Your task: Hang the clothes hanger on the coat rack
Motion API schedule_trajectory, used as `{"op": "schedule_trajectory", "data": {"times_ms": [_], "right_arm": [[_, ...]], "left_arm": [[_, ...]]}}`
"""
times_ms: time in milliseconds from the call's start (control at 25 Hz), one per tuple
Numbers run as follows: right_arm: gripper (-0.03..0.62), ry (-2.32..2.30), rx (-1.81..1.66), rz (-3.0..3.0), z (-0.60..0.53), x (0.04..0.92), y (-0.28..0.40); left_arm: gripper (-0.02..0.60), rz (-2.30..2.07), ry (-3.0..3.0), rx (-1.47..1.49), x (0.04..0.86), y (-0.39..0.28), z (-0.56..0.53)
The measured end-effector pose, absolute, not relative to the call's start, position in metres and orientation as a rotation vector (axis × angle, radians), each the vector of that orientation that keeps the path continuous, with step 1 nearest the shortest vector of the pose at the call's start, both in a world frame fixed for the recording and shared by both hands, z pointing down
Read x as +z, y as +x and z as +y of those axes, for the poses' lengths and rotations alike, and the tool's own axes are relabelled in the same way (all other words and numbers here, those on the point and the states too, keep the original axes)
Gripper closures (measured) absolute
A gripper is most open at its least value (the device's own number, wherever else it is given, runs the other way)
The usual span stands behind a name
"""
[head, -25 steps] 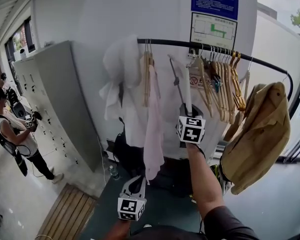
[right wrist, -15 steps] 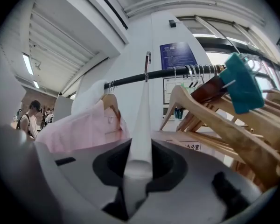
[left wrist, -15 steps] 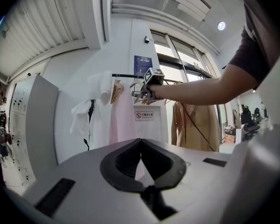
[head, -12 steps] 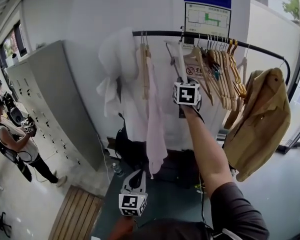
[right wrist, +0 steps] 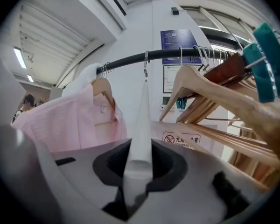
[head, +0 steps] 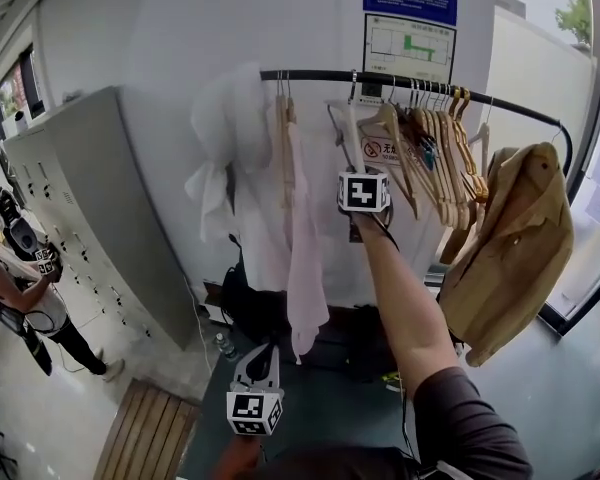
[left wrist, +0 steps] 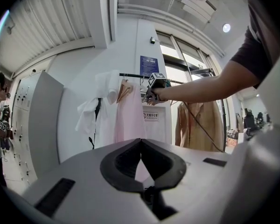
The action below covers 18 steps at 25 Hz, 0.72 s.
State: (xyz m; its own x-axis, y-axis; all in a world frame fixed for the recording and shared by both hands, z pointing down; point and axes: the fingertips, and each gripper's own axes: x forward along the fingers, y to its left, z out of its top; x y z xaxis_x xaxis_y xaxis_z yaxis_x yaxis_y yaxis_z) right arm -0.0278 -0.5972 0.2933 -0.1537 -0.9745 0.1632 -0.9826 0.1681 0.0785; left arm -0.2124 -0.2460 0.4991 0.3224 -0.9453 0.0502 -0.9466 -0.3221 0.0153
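A white clothes hanger (head: 354, 133) is clamped by one arm in my right gripper (head: 361, 175), which is raised just below the black coat rail (head: 315, 75). In the right gripper view the white hanger (right wrist: 141, 120) runs up from my right gripper (right wrist: 139, 158), and its metal hook (right wrist: 145, 62) crosses the black coat rail (right wrist: 123, 64). My left gripper (head: 262, 352) hangs low in front of me, shut and empty. The left gripper view shows my left gripper (left wrist: 140, 142) with its jaws touching, pointed at the black coat rail (left wrist: 130, 74).
A pink shirt (head: 305, 238) and a white garment (head: 225, 138) hang left of the hanger. Several wooden hangers (head: 435, 148) and a tan jacket (head: 510, 258) hang to its right. Grey lockers (head: 90, 208) and a person (head: 20, 298) are at the left, and a wooden pallet (head: 145, 433) lies below.
My right gripper has lifted the white hanger up and toward the rail, and its hook now sits at the bar. The left gripper has barely shifted.
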Motion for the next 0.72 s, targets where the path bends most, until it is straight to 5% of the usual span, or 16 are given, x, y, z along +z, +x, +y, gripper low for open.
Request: {"op": "schedule_trajectory", "data": {"times_ms": [440,560,720], "right_arm": [[0.522,1.919,-0.054,-2.305,-0.591,0.296,-0.031],[0.418,1.891,-0.089,-2.387,-0.579,0.29,-0.033],[0.399,1.888,-0.158,-2.455,-0.548,0.286,-0.027]], "left_arm": [[0.572,-1.857,2.462,0.054,0.496,-0.237,-0.273],[0.572,-1.879,2.452,0.072,0.497,-0.239,-0.278],[0.572,-1.909,2.431,0.088,0.497,-0.237,-0.283]]}}
